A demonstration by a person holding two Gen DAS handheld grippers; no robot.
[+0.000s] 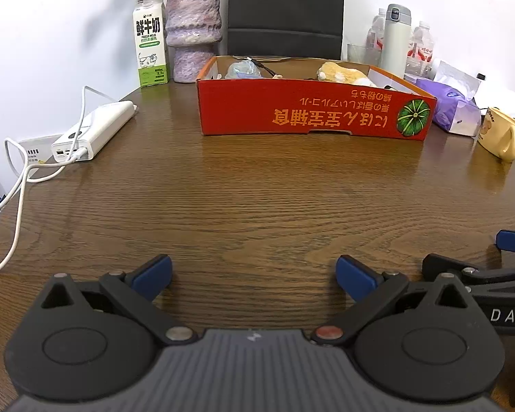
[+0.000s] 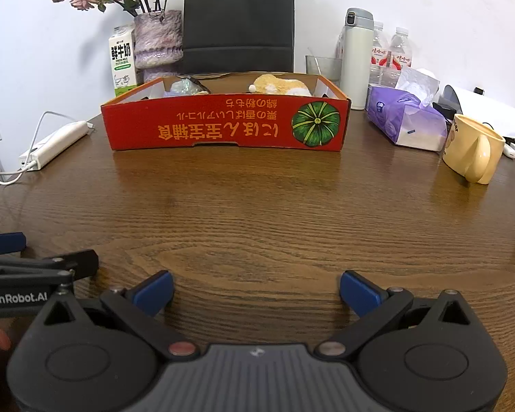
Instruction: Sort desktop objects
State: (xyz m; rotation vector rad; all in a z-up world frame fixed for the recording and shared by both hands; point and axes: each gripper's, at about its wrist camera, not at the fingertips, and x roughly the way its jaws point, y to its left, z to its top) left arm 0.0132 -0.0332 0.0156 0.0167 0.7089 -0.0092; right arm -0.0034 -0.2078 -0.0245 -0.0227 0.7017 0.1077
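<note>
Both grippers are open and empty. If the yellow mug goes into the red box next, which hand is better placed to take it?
Probably the right gripper: the mug stands right of the box, on its side.

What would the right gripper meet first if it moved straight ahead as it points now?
Probably the red cardboard box: bare table lies between it and the open right gripper, though depth is hard to judge.

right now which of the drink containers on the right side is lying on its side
The yellow mug: it lies tipped over, nearest the table edge. The white thermos and the water bottles behind the tissue pack stand upright.
</note>
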